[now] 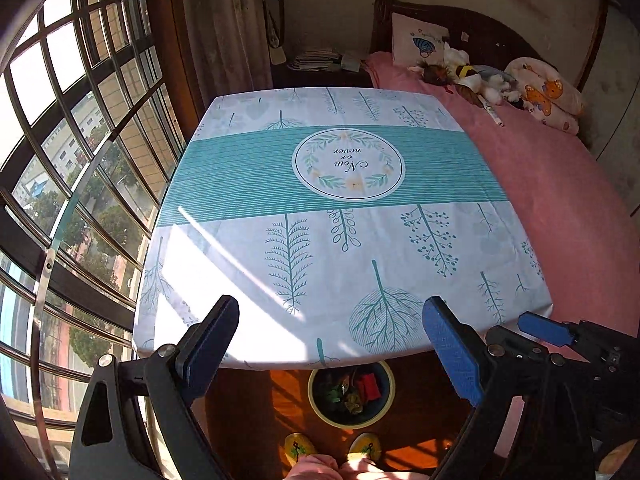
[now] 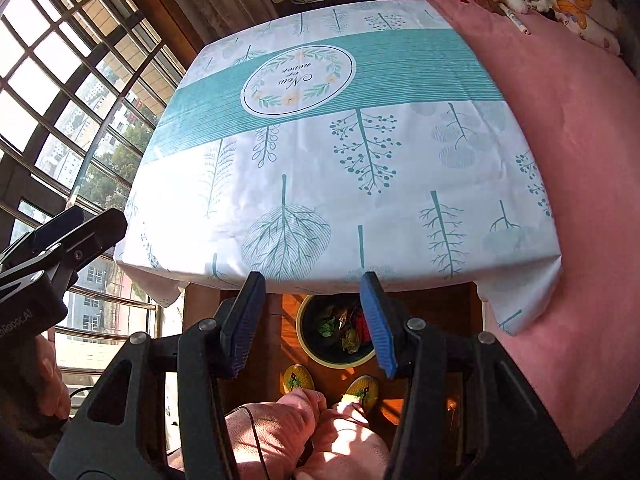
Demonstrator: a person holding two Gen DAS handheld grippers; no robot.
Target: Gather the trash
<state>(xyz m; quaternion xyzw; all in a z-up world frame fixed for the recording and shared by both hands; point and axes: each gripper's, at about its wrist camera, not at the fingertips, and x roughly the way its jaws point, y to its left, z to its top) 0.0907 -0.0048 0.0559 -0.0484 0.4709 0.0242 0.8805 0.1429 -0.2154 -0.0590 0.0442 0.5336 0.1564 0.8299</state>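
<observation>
A round bin (image 1: 349,424) with a pale rim stands on the wooden floor below the table's near edge. It holds crumpled trash: a red piece (image 1: 370,386) and green wrappers (image 1: 332,394). My left gripper (image 1: 334,336) hangs open above the table's near edge, nothing between its fingers. One blue finger (image 1: 542,330) of the right gripper shows to its right. In the right wrist view my right gripper (image 2: 311,312) is open and empty, and the bin (image 2: 332,362) with green trash (image 2: 327,326) lies far below it. The left gripper's finger (image 2: 60,226) shows at the left edge.
The table (image 1: 340,240) wears a white and teal leaf-print cloth. A pink bed (image 1: 560,200) with plush toys (image 1: 480,76) runs along its right; a barred window (image 1: 80,160) fills the left. A person's feet in yellow slippers (image 2: 296,378) stand by the bin.
</observation>
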